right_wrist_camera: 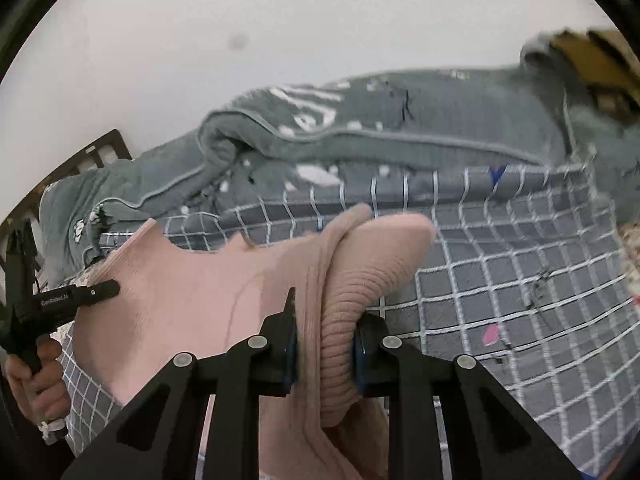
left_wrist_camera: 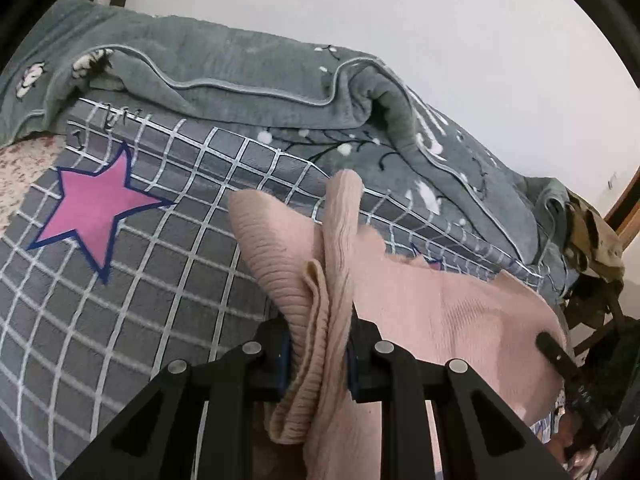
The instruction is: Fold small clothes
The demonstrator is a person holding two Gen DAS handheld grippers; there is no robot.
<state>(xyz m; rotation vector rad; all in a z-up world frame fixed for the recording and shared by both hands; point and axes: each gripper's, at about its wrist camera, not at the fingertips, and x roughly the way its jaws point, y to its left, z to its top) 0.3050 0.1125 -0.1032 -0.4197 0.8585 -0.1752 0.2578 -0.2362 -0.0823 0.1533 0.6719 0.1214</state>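
Observation:
A small pink ribbed knit garment is held up over the grey checked bedsheet. My left gripper is shut on a bunched ribbed edge of it. In the right wrist view my right gripper is shut on another bunched edge of the same pink garment, which stretches between the two. The left gripper also shows at the left of the right wrist view, and the right gripper shows at the right of the left wrist view.
A rumpled grey-green blanket lies along the back of the bed against a white wall. A pink star is printed on the sheet. A tan bag sits at the far right. A dark wooden headboard is at the left.

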